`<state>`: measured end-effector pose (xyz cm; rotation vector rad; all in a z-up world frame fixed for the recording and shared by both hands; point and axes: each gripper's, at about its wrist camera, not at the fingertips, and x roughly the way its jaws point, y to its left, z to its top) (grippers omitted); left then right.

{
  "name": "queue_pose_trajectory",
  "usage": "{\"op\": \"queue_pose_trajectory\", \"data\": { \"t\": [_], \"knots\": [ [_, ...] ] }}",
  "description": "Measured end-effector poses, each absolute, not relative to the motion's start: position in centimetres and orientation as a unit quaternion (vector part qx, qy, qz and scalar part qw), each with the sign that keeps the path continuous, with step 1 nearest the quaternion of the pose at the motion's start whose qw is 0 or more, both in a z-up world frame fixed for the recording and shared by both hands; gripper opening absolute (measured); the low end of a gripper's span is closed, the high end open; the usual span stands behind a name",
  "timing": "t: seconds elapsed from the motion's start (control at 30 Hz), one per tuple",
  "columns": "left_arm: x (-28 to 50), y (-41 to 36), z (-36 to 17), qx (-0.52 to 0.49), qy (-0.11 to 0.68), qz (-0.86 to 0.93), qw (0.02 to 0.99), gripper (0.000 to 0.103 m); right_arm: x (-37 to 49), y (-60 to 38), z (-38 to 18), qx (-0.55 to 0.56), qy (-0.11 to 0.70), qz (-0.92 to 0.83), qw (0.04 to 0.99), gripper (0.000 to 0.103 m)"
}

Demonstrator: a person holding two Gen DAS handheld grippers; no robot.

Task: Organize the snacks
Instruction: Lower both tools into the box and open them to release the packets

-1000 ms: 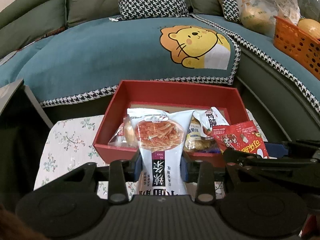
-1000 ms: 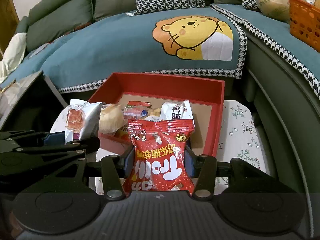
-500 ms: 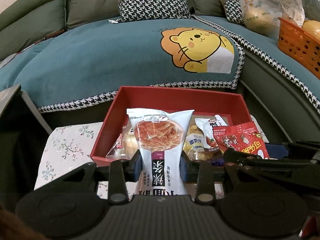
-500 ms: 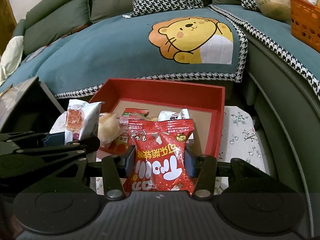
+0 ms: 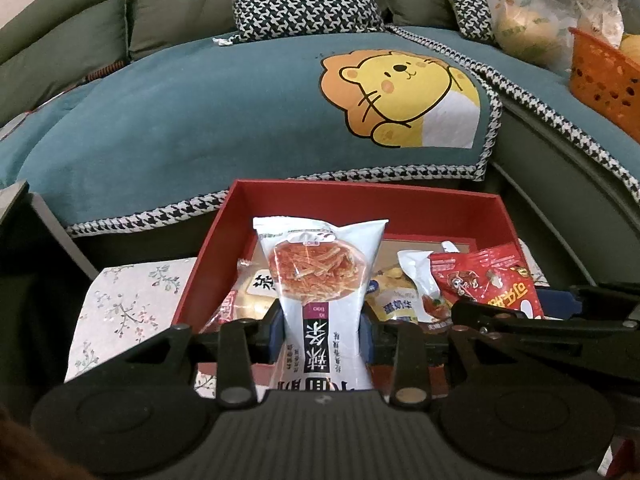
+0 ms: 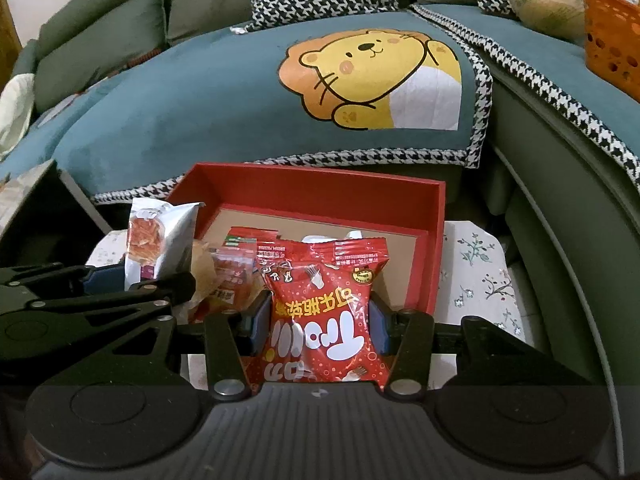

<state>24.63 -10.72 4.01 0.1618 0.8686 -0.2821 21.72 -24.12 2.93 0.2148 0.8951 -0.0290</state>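
Note:
My left gripper [image 5: 322, 334] is shut on a white snack bag [image 5: 320, 280] with a picture of orange strips, held upright over the near left part of the red box [image 5: 360, 200]. The right gripper [image 6: 318, 320] is shut on a red snack bag [image 6: 324, 304] with white lettering, held over the box's near edge [image 6: 320, 184]. Each view shows the other gripper and its bag at the side: the red bag [image 5: 492, 280] on the right, the white bag [image 6: 154, 240] on the left. Several small snack packets [image 5: 396, 304] lie on the box's brown floor.
The box stands on a small table with a floral cloth [image 5: 124, 304] [image 6: 480, 276]. Behind it is a teal sofa cover with a lion picture [image 5: 404, 100]. An orange basket [image 5: 604, 76] and plastic bags [image 5: 524, 16] sit on the sofa at the far right. A dark object [image 5: 20, 248] lies left.
Both grippers have moved forward and slightly down toward the red box, each still holding its bag. The box now looks nearer and lower in both views.

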Motion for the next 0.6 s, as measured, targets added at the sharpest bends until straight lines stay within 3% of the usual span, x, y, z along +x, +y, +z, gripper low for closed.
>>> {"op": "queue_pose_trajectory", "data": {
  "t": [0.6],
  "knots": [
    [28.2, -12.1, 1.1, 0.106, 0.420, -0.123, 0.893, 0.068, 24.9, -25.4, -0.6, 0.130, 0.435, -0.019, 0.891, 0.058]
  ]
}}
